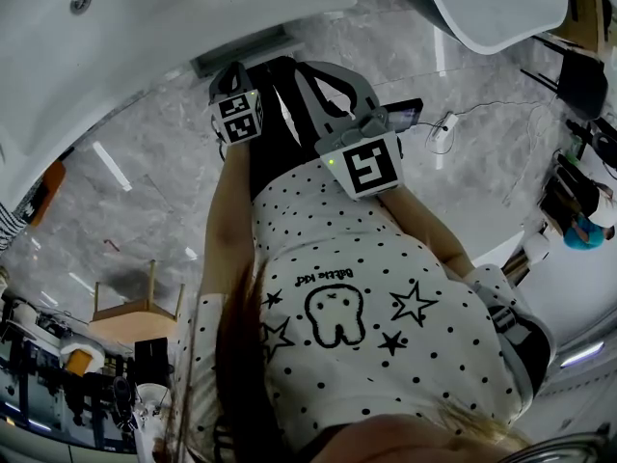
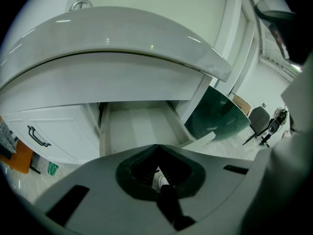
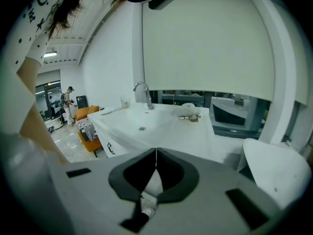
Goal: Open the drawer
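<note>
Drawer [image 2: 137,124] pulled out under counter [image 2: 122,38]; both grippers shut, empty.
Sat open just right of a cabinet door [image 2: 49,131] with a dark handle [image 2: 38,137], pale floor and side walls in plain sight, apart from both tools. Left gripper [image 2: 158,146]: aimed down toward it, jaws pressed tip to tip, nothing between, touching nothing. Right gripper [image 3: 156,149]: likewise closed to the tips, gripping nothing, faced toward a white basin [image 3: 142,124] with a faucet [image 3: 143,93]. In head view, both held side by side before a dotted shirt [image 1: 357,336].
</note>
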A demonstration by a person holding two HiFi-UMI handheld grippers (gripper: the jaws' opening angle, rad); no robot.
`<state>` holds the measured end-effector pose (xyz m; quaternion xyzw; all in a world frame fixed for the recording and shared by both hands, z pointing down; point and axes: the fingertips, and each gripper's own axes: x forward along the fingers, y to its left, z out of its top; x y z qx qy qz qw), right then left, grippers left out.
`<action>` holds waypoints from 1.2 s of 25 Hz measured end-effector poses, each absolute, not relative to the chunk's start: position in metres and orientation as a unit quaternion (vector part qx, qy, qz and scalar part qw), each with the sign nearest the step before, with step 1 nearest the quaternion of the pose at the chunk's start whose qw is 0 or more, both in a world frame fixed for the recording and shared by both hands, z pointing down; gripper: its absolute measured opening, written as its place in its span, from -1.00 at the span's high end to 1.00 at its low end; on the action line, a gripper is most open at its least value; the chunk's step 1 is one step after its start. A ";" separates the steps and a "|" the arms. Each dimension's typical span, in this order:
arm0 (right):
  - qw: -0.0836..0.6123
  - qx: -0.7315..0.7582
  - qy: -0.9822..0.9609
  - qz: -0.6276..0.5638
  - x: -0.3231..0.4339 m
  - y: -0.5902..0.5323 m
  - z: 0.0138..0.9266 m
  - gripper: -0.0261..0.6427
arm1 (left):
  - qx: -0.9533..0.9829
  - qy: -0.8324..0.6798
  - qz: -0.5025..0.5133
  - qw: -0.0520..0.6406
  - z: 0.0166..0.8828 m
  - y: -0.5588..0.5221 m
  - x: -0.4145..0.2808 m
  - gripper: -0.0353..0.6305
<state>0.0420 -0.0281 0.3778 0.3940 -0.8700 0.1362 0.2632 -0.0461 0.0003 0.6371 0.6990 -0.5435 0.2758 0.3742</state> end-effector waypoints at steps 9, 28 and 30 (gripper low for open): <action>0.258 0.401 -0.868 0.139 0.050 -0.032 0.374 0.88 | 0.691 -0.548 0.281 0.378 0.637 0.000 -0.048 0.88; 0.250 0.406 -0.871 0.121 0.058 -0.040 0.361 0.88 | 0.683 -0.575 0.249 0.374 0.602 -0.016 -0.052 0.88; 0.247 0.402 -0.874 0.115 0.057 -0.041 0.358 0.88 | 0.687 -0.580 0.238 0.368 0.591 -0.020 -0.053 0.88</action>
